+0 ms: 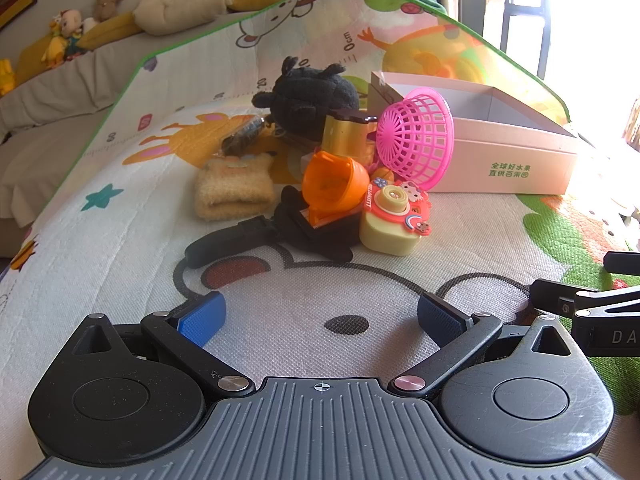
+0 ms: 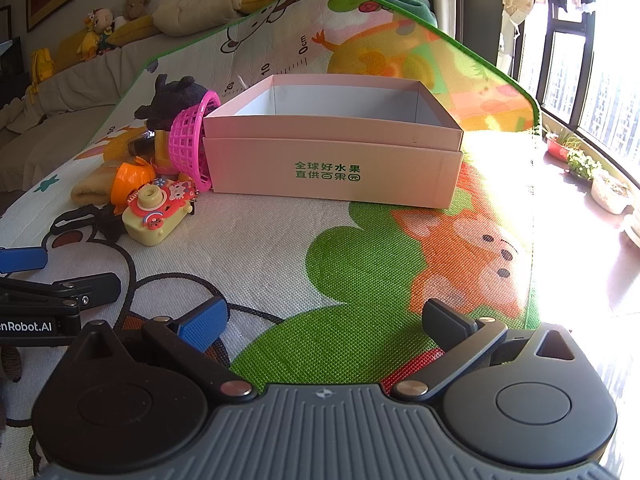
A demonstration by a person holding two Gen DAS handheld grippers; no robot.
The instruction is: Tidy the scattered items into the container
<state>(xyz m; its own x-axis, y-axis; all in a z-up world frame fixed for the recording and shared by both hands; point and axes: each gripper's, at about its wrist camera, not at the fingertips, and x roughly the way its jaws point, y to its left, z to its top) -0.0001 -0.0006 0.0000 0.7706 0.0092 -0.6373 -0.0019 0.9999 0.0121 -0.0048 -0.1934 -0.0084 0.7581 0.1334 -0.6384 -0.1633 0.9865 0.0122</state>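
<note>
A pile of toys lies on the play mat left of a pink cardboard box (image 1: 516, 160) (image 2: 332, 160), which stands open and looks empty. In the pile are a pink mesh basket (image 1: 416, 136) (image 2: 192, 140), a yellow toy camera (image 1: 394, 220) (image 2: 158, 210), an orange cup (image 1: 332, 180) (image 2: 130, 178), a black plush toy (image 1: 312, 96) (image 2: 176, 98), a fuzzy yellow pouch (image 1: 234, 188) and a black strap (image 1: 236, 238). My left gripper (image 1: 320, 318) hangs open in front of the pile with nothing between its fingers. My right gripper (image 2: 324, 318) stands open before the box, also holding nothing.
The colourful play mat (image 1: 120, 240) (image 2: 360, 260) covers the surface and curls up at the back. A sofa with plush toys and cushions (image 1: 120, 16) runs along the far left. Potted plants (image 2: 580, 164) line a bright window sill on the right.
</note>
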